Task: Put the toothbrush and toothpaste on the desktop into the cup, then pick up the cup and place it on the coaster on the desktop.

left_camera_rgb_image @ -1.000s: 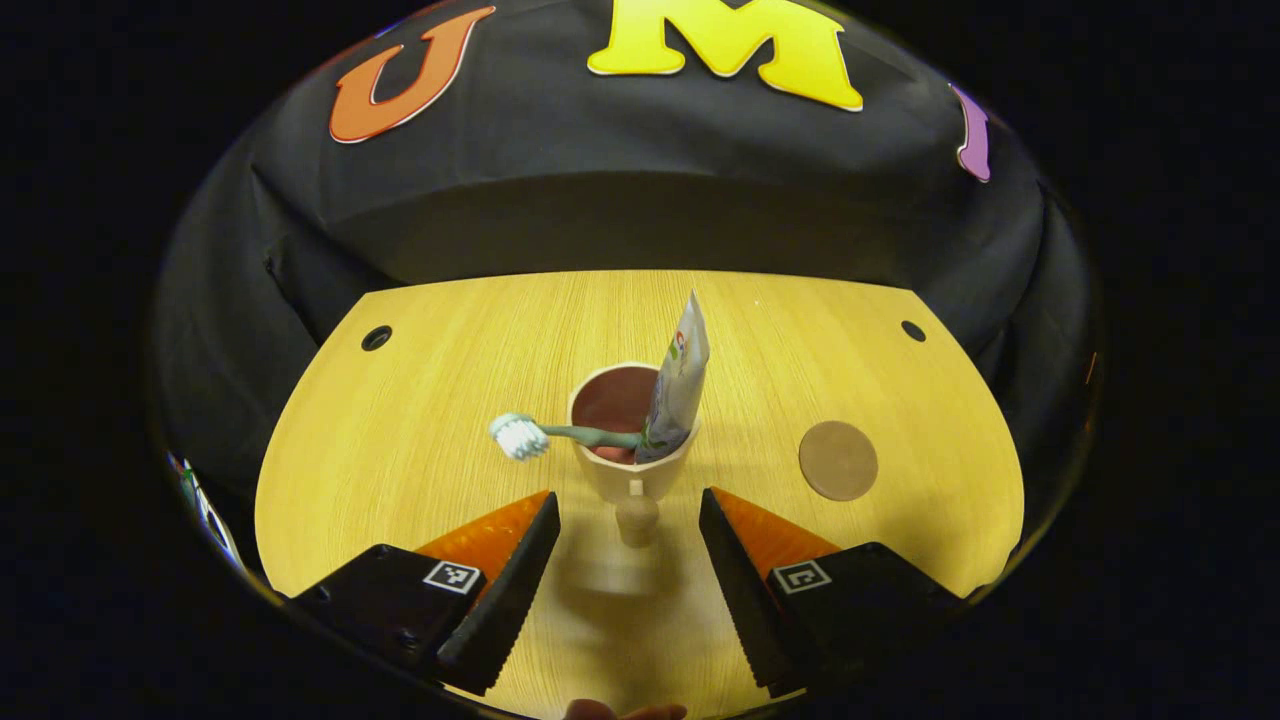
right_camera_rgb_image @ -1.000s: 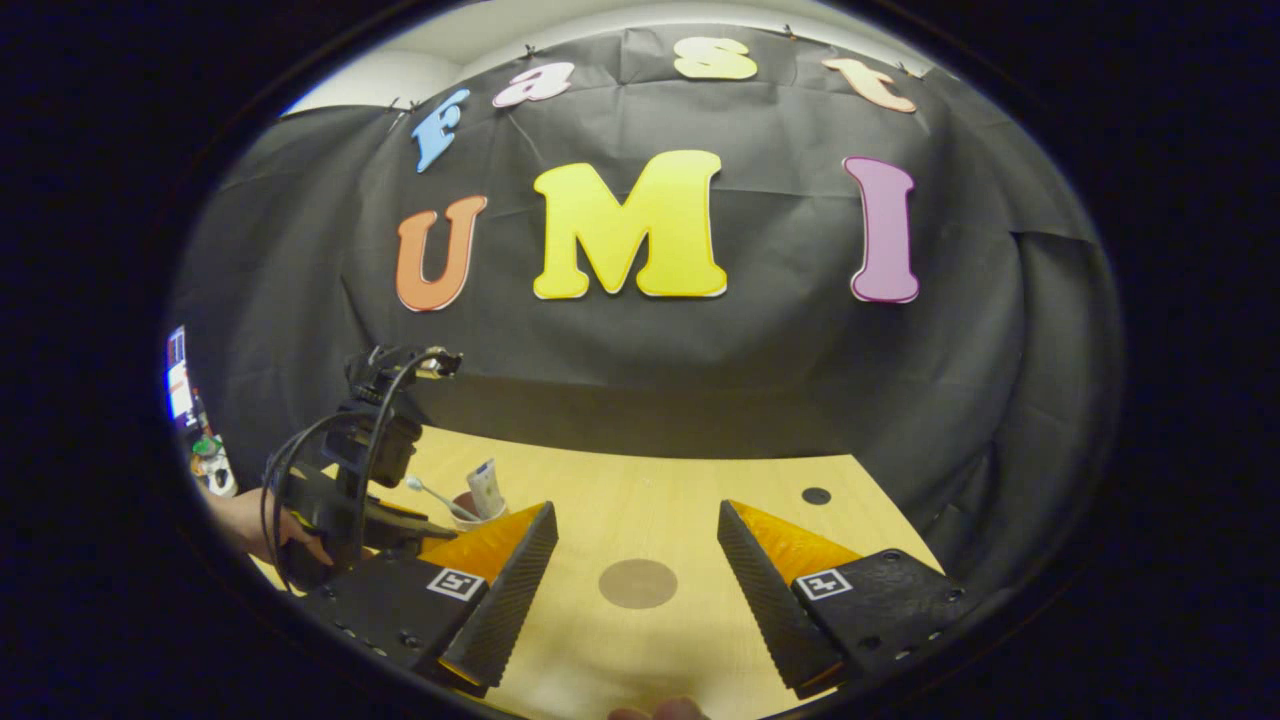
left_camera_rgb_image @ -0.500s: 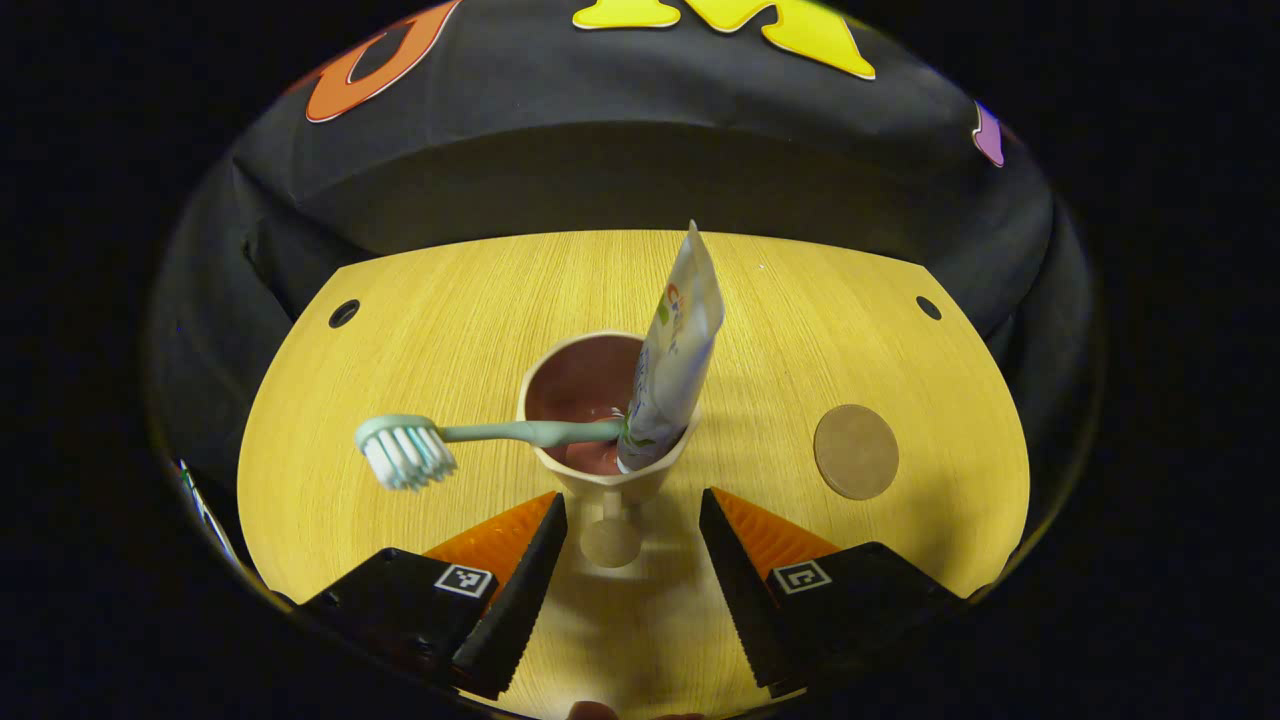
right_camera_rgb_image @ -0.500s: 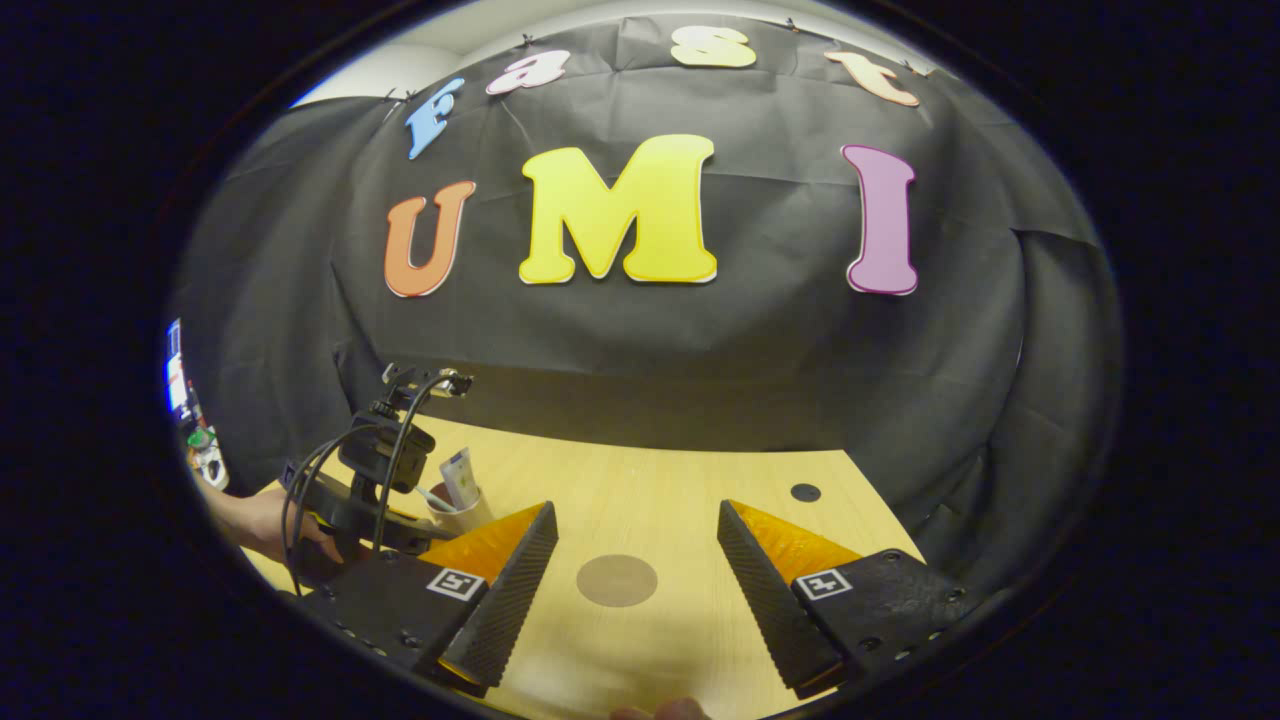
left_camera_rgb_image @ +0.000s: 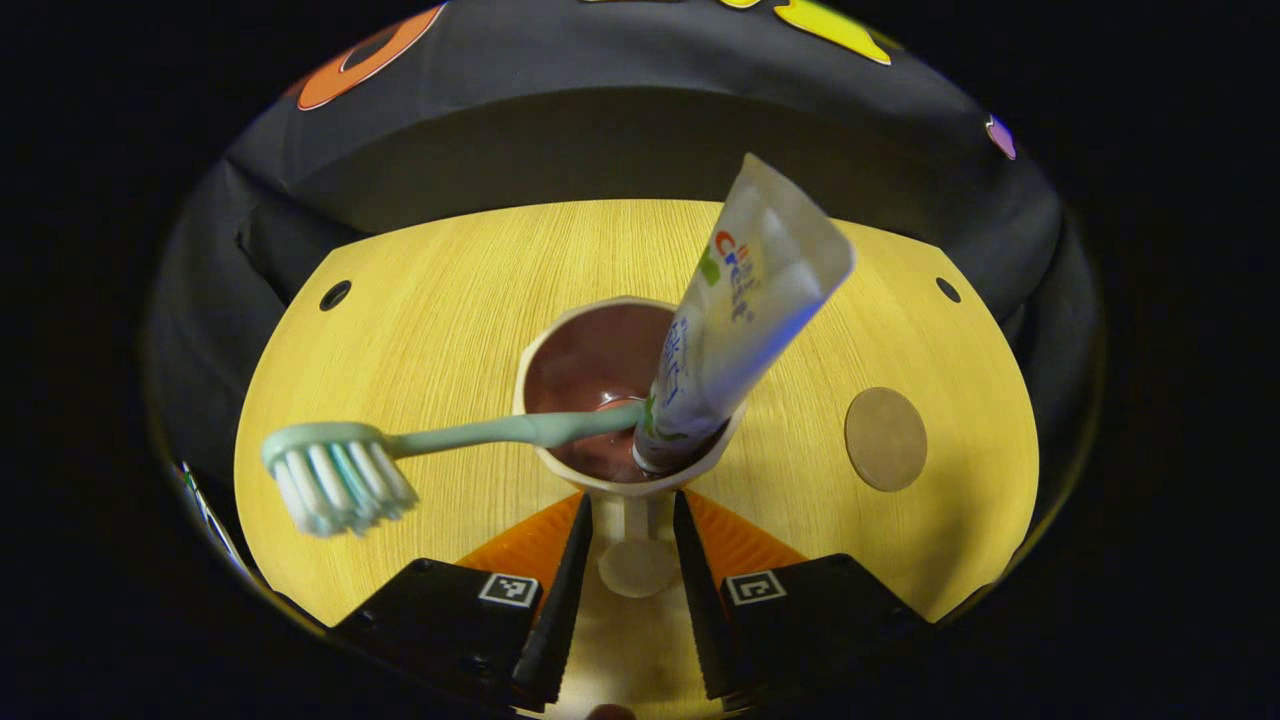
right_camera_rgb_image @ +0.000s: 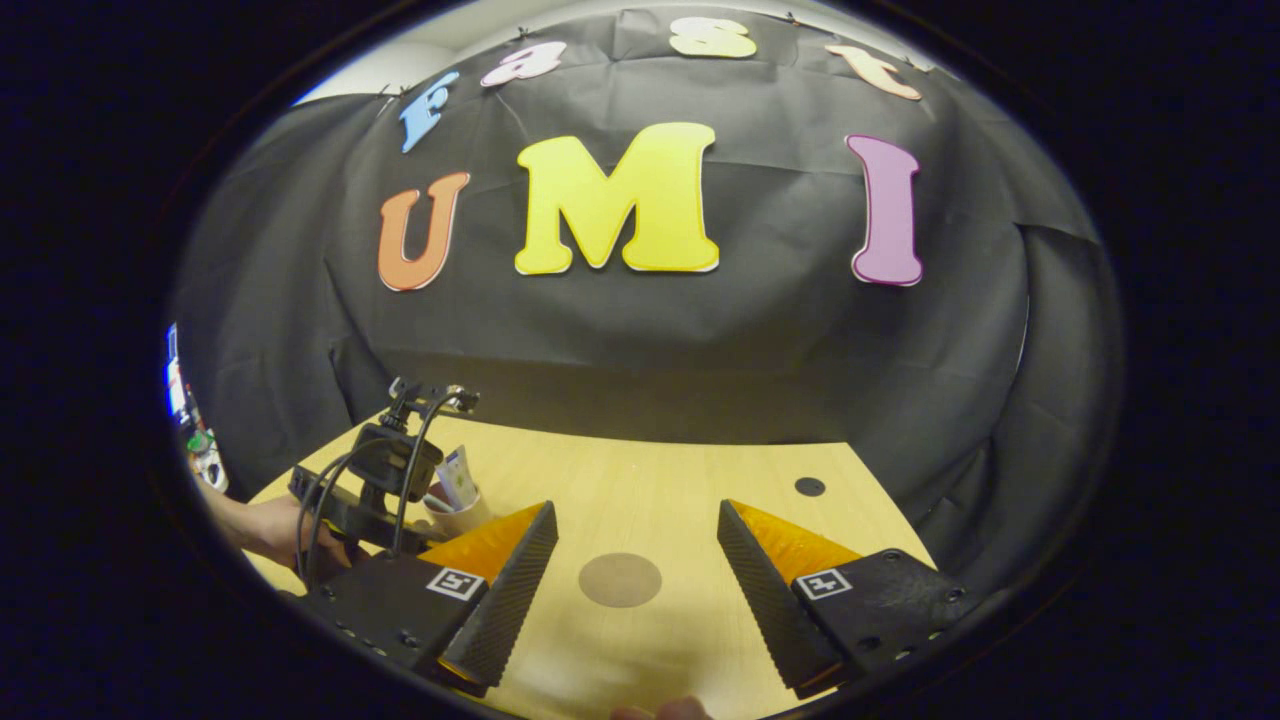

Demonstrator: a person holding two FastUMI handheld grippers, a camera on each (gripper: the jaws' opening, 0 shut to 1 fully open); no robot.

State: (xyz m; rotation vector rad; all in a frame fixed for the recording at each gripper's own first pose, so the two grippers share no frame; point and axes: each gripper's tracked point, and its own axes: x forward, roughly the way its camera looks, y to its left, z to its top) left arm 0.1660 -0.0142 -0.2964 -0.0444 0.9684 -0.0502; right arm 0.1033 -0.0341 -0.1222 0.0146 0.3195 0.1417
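Observation:
In the left gripper view a beige cup point(left_camera_rgb_image: 560, 330) with a dark red inside stands on the wooden desktop point(left_camera_rgb_image: 420, 300). A green toothbrush point(left_camera_rgb_image: 470, 432) leans out of it to the left, bristles outside the rim. A white toothpaste tube point(left_camera_rgb_image: 740, 310) stands in it, tilted right. My left gripper point(left_camera_rgb_image: 632, 497) is shut on the cup's knobbed handle point(left_camera_rgb_image: 637, 565). The round brown coaster point(left_camera_rgb_image: 885, 438) lies bare to the cup's right. In the right gripper view my right gripper point(right_camera_rgb_image: 635, 512) hangs open over the desk, with the coaster point(right_camera_rgb_image: 620, 580) ahead between its fingers.
The right gripper view shows the other gripper point(right_camera_rgb_image: 370, 480) with its cables, a hand point(right_camera_rgb_image: 265, 525) holding it, and the cup point(right_camera_rgb_image: 455, 517) at the left. Small dark holes point(left_camera_rgb_image: 335, 295) mark the desk's far corners. Black cloth closes the back.
My left gripper moved forward to the cup and its fingers closed on the handle. The right gripper stayed almost still and open.

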